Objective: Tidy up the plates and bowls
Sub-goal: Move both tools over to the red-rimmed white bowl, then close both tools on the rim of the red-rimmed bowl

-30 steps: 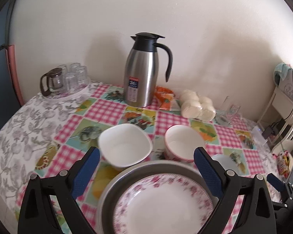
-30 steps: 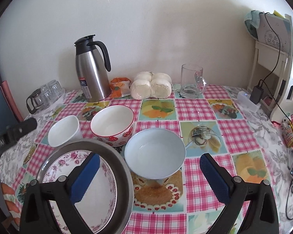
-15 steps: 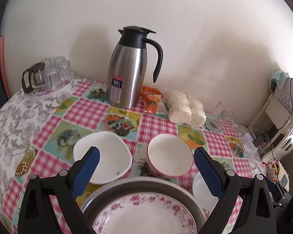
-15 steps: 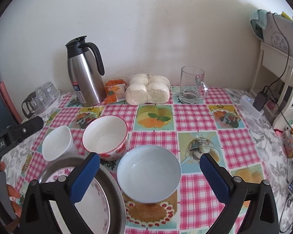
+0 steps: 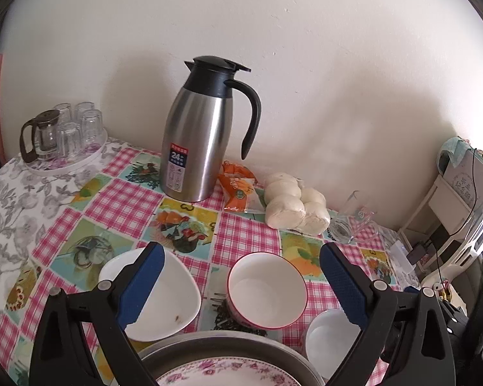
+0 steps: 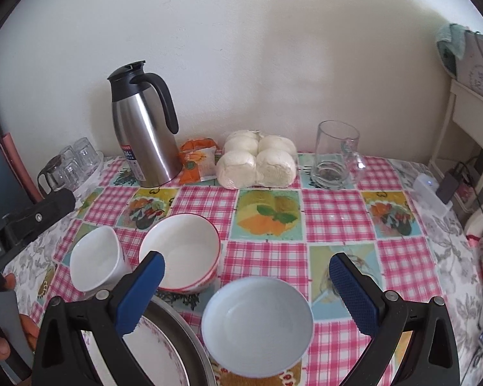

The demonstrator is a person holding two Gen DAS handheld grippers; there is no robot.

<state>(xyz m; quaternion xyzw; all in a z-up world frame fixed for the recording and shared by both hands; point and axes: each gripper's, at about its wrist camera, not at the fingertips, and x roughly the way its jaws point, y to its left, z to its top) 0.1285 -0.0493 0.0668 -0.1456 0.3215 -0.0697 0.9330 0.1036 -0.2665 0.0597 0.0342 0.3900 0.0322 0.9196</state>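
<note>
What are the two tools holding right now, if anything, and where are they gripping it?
Nothing is held. The left tool is open above the red-rimmed bowl, and the right tool is open above the pale blue bowl, touching neither.

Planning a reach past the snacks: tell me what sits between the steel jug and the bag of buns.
An orange snack packet lies between the steel jug and the bag of buns, by the wall. Both wrist views show it.

The right tongs hang open over a pale blue bowl at the desk's near edge. Left of it sit a red-rimmed bowl, a white square bowl and a floral plate in a metal dish.
</note>
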